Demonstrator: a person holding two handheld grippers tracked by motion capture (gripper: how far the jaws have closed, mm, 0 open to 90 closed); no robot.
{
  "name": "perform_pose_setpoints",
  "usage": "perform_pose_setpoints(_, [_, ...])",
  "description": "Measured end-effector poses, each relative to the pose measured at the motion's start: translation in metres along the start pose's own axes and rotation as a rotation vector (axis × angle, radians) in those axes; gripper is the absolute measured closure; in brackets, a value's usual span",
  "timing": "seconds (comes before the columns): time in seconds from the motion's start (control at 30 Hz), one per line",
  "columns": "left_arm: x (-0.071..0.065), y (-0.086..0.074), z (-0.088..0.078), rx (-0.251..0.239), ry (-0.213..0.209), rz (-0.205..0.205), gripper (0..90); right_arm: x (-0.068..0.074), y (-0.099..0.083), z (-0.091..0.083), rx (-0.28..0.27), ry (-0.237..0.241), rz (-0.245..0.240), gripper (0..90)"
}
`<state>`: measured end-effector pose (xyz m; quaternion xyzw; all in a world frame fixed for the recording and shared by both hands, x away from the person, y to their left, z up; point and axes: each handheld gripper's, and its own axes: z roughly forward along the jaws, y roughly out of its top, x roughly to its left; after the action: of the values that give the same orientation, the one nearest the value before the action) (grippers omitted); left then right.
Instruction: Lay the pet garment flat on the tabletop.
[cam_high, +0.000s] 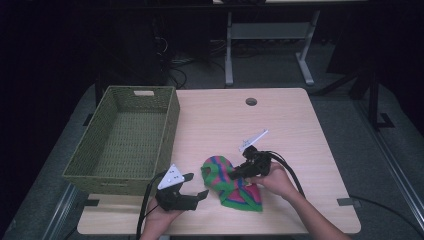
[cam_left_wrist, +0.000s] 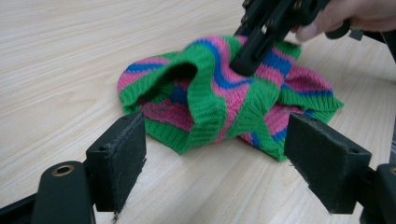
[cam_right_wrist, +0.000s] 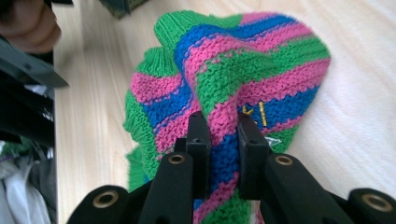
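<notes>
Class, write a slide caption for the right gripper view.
Right gripper pinches a fold of the striped knitted garment on the wooden table.

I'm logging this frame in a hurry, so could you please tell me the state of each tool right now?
Left tool: open, holding nothing, jaws spread in front of the striped knit hat.
Right tool: closed, pinching a fold of the hat.
</notes>
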<state>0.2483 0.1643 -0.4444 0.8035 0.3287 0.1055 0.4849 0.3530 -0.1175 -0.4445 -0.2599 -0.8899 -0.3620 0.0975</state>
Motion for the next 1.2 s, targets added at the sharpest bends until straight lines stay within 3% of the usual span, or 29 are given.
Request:
perform_pose_setpoints(0.13, [-0.002,-0.001,0.0,0.004,-0.01,0.006,20.6,0.002,-0.002,0.008,0.016,-0.027,-0.023,69.4])
perform_pose_setpoints(0.37, [-0.005,-0.001,-0.002,-0.003,-0.013,0.014,20.6,0.002,-0.003,0.015,0.022,0.011,-0.018,52.5])
perform_pose_setpoints(0.5, [-0.003,-0.001,-0.004,-0.007,-0.008,0.003,20.6,0.008,0.002,0.011,0.046,-0.018,-0.049,39.7])
perform_pose_setpoints(0.67, [-0.001,-0.002,-0.006,-0.007,-0.006,-0.003,20.6,0.02,0.004,0.001,0.032,-0.049,-0.105,37.4])
perform_pose_setpoints(0.87, [0.002,-0.003,-0.01,-0.021,0.003,-0.015,20.6,0.035,0.007,-0.009,-0.006,-0.047,-0.131,38.0])
perform_pose_setpoints(0.97, [0.003,-0.003,-0.01,-0.026,0.006,-0.026,20.6,0.042,0.008,-0.01,-0.011,-0.041,-0.145,38.9])
perform_pose_setpoints(1.0, [0.005,-0.003,-0.012,-0.02,0.009,-0.02,20.6,0.047,0.01,-0.009,-0.017,-0.046,-0.192,40.3])
perform_pose_setpoints(1.2, [0.005,-0.003,-0.012,-0.021,0.007,-0.029,20.6,0.061,0.016,0.002,0.002,-0.015,-0.247,44.8])
